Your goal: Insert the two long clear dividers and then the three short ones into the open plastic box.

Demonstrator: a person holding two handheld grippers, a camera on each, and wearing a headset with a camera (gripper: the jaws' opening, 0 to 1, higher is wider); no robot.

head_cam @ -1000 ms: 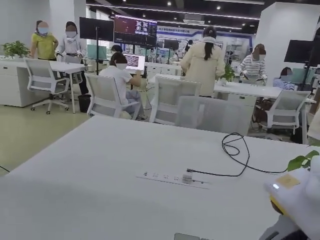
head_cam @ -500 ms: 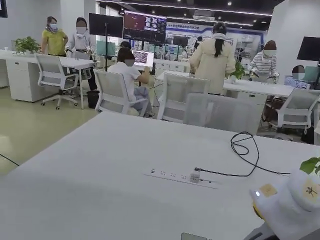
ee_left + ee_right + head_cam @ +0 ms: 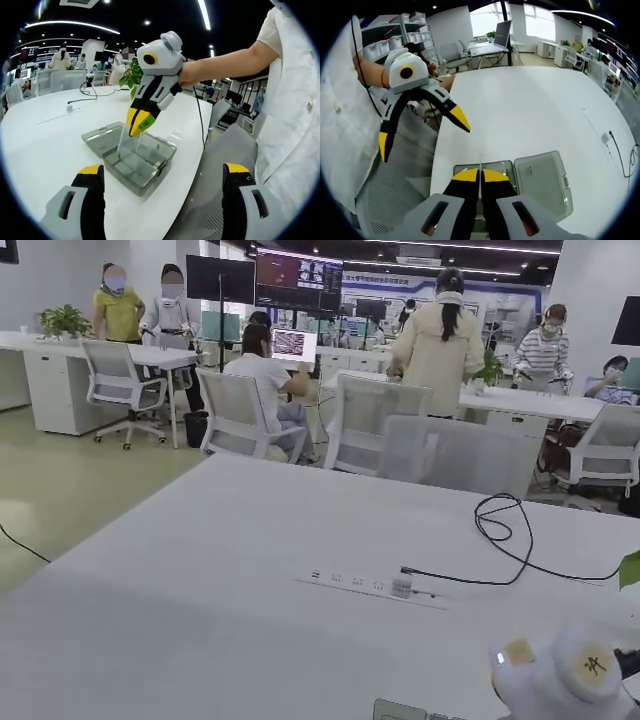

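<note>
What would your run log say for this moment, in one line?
right gripper: shut on clear divider, at open box | left gripper: open, empty

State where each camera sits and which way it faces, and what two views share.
Head view: on the headset, looking across the white table toward other desks; a gripper shows at bottom right.
Left gripper view: on the open left gripper, facing the right gripper shut on a clear divider over the box; the person's arm and shirt show.
Right gripper view: looks down its shut jaws at the box; the left gripper and shirt show.
Shared: both gripper views show the box.
</note>
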